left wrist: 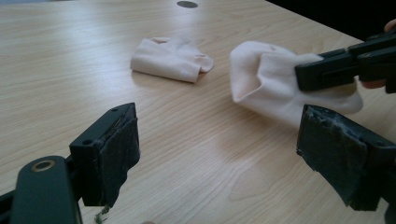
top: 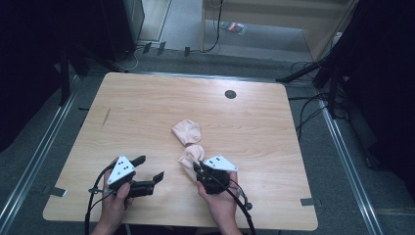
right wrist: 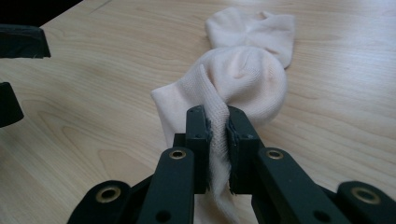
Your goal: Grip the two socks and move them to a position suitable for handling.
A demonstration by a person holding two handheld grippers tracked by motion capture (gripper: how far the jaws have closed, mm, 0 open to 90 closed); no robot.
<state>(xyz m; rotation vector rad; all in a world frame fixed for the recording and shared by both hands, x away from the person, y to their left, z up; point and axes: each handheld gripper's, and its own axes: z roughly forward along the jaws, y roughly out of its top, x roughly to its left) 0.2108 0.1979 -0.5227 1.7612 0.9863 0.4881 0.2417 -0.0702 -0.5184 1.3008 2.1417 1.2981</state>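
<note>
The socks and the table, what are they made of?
The held sock looks like soft knitted fabric, pale pink and matte: fine ribbing shows where the right gripper pinches it. The other sock looks the same. The table looks like light wood, perhaps a laminate print: smooth grain lines with a faint sheen.

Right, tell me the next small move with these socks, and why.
Probably bring the open left gripper across to the free end of the near sock. The right gripper is shut on its edge, the left gripper's jaws stand wide with nothing between them, and the far sock lies flat just behind it.
</note>
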